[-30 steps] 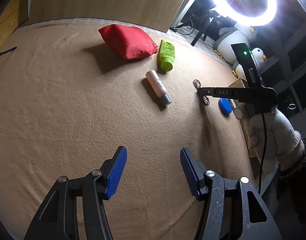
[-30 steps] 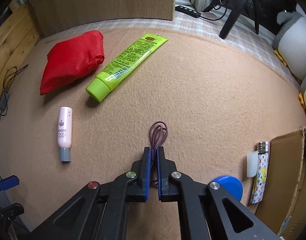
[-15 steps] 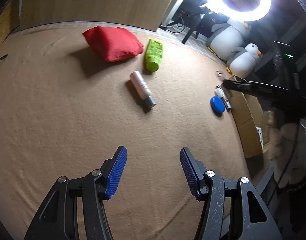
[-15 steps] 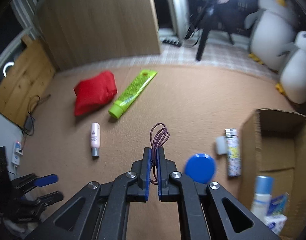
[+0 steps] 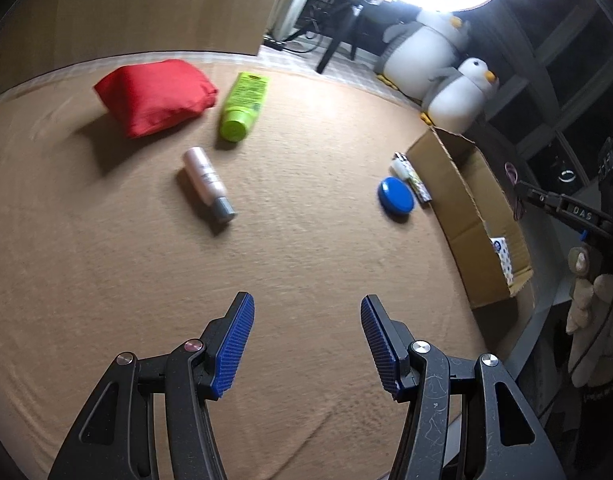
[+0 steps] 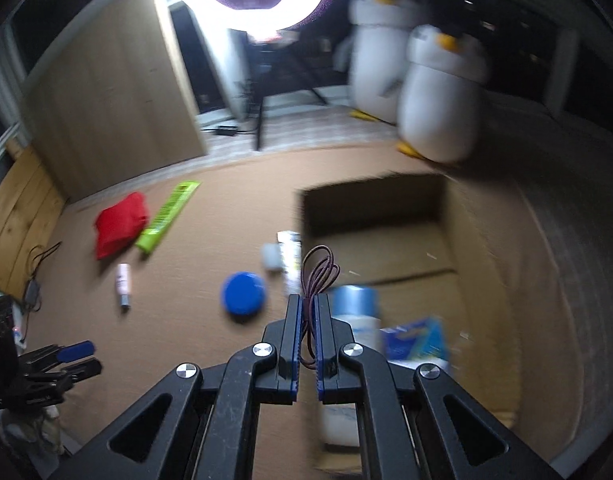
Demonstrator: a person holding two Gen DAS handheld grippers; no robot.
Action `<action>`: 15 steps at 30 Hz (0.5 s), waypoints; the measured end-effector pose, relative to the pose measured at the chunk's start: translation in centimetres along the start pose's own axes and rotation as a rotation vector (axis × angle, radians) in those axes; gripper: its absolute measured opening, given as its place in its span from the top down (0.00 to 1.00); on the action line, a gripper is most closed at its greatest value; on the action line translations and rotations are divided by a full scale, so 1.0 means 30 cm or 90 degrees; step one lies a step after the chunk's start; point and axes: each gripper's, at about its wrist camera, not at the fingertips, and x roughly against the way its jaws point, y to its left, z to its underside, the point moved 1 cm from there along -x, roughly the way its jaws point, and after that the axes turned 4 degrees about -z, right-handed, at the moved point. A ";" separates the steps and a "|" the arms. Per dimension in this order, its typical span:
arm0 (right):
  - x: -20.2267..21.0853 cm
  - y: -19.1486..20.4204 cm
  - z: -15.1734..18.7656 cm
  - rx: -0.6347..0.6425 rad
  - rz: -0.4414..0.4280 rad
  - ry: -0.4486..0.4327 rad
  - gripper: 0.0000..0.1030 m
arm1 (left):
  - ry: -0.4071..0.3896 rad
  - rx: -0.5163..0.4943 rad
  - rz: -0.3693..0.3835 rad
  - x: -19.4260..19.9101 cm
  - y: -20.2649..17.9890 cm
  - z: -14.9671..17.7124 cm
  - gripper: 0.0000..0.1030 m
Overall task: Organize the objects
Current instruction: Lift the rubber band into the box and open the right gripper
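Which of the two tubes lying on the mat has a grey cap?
The pink tube, nearer the left gripper. Its grey cap points toward the camera; the green tube beside the red pouch has a green cap.

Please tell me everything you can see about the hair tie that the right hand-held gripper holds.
The hair tie is a thin, dark purple elastic cord coiled into several loops. The right hand-held gripper is shut on its lower part, so the loops stick up past the fingertips. It hangs in the air over the near edge of the cardboard box, touching only the blue pads.
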 end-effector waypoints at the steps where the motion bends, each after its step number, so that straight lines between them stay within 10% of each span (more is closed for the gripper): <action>1: 0.000 -0.027 0.008 -0.010 0.008 0.002 0.95 | 0.001 -0.004 0.001 -0.004 -0.009 0.000 0.42; 15: -0.007 -0.167 0.066 -0.062 0.046 0.016 0.90 | 0.006 -0.023 0.005 -0.009 -0.066 0.005 0.42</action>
